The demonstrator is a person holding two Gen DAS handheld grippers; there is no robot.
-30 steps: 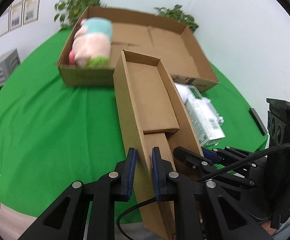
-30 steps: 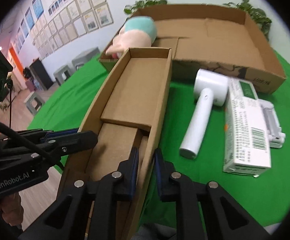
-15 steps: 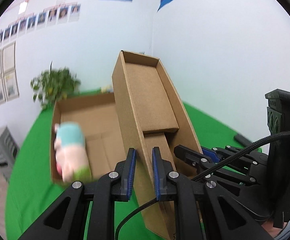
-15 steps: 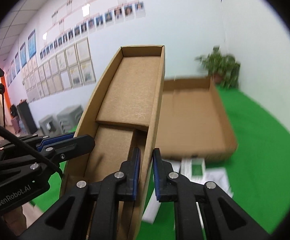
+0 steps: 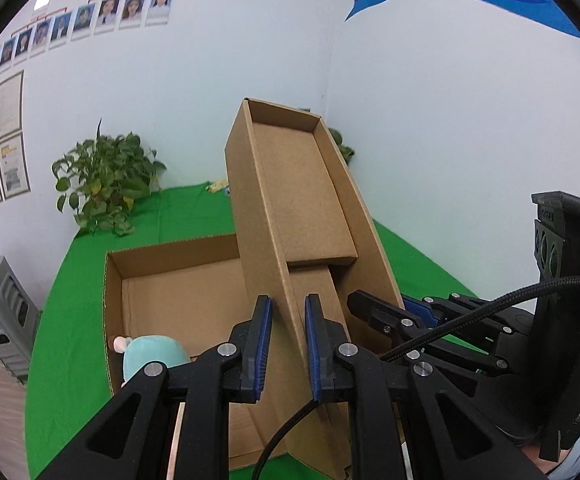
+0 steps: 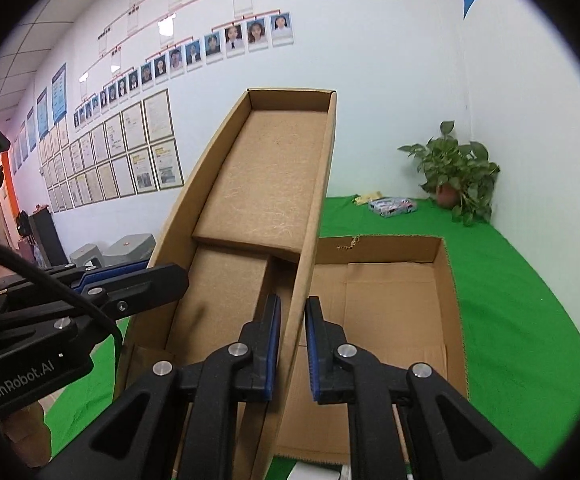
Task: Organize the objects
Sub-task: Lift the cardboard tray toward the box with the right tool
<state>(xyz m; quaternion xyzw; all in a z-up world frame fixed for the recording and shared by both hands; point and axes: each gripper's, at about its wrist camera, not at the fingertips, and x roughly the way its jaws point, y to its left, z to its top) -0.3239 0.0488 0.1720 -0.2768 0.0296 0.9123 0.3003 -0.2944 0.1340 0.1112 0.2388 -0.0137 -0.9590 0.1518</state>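
The left gripper (image 5: pixel 286 344) is clenched on the left wall of a long, narrow brown corrugated cardboard tray (image 5: pixel 294 184); the right gripper (image 6: pixel 292 346) is clenched on its right wall. The tray is held in the air, tilted upward, and its near end is cut off below both views. Below it, on the green cloth worktop (image 6: pixel 510 300), sits a wide shallow cardboard box (image 6: pixel 446 280), partly hidden by the tray. A soft teal-and-pink plush toy (image 5: pixel 152 354) lies in the box's near left corner, mostly covered by the left gripper. Farther off stands a leafy potted plant (image 6: pixel 454 168).
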